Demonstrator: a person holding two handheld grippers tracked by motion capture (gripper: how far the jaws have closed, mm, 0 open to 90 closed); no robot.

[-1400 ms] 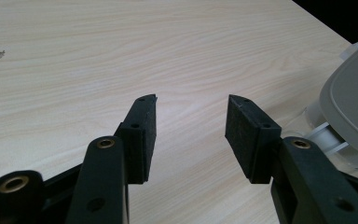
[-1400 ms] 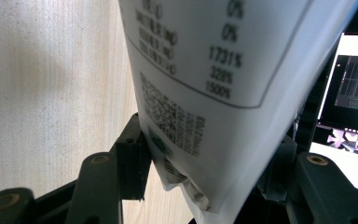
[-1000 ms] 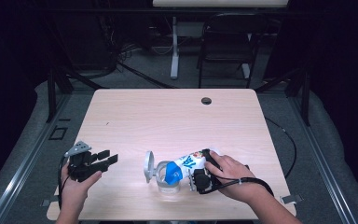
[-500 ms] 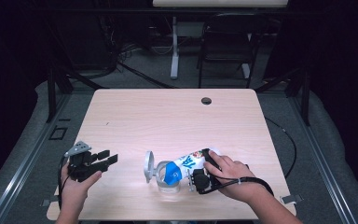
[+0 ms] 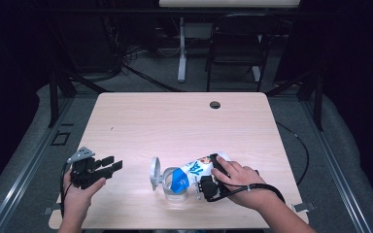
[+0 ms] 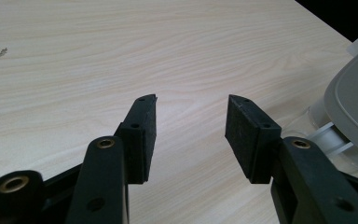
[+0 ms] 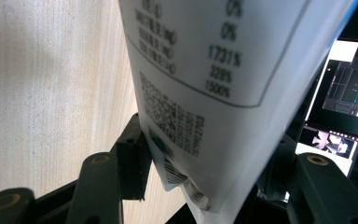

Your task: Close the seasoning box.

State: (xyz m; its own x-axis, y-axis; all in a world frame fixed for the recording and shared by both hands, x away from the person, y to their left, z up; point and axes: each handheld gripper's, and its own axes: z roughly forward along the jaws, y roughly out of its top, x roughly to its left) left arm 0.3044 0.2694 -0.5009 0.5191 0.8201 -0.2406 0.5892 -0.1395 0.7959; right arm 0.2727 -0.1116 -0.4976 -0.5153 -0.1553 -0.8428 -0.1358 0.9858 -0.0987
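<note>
High view: one pale wooden worktop (image 5: 175, 121) holds one white pouch (image 5: 196, 170) with blue and red print, lying on its side near the front edge. Its mouth sits in one clear plastic jar (image 5: 174, 187), and a round grey lid (image 5: 154, 173) stands open at the jar's left end. The print on the pouch is too small to read. Two hand-held grippers are in view. The right hand-held gripper (image 5: 208, 184) is at the pouch's right end, clamped on it, with the person's right hand (image 5: 238, 177) resting over the pouch. The left hand-held gripper (image 5: 112, 164) is held well to the left of the jar, apart from it, its jaws pointing toward the lid. One small dark hole (image 5: 215, 105) sits near the worktop's far edge.

Left gripper view: the two black jaws stand apart with bare wood between them. The grey lid (image 6: 354, 98) and a bit of clear jar (image 6: 326, 135) appear at the right edge, beside the right jaw but not touching it.

Right gripper view: the pouch (image 7: 205, 74) hangs between the two jaws, which press on its sides. Its white back carries a printed table with figures reading 0%, 0%, 1731%, 228% and 1500%, and a block of blurred small print below. Two lit screens (image 7: 345, 93) glow at the right.
</note>
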